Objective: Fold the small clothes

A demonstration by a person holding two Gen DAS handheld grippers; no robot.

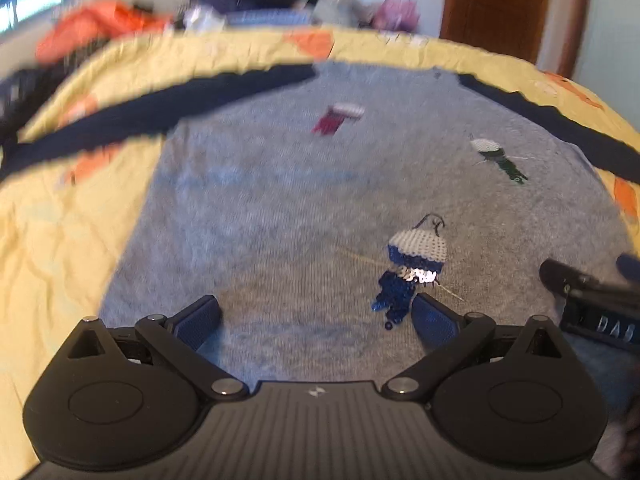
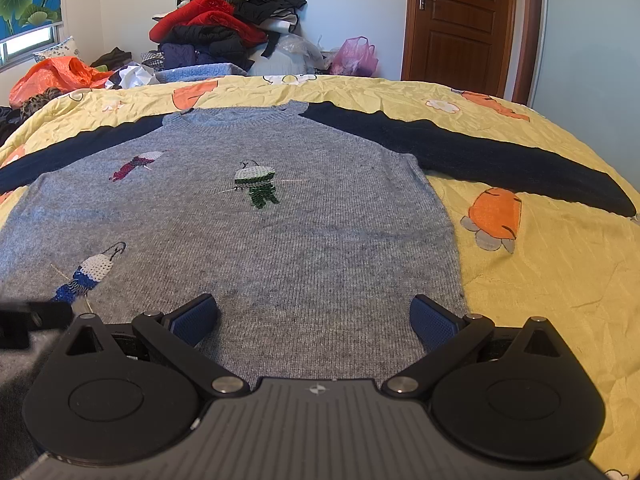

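Both tongs — left tongs and right tongs — gape wide and empty over the grey sweater's near hem; it lies flat on the bed, collar away from me, sleeves spread crosswise.

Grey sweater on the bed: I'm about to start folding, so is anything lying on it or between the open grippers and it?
Nothing visible does. The grey sweater lies flat on the yellow bedspread, sleeves spread. The left gripper and right gripper stand open just above its lower part. The clothes pile sits beyond the bed.
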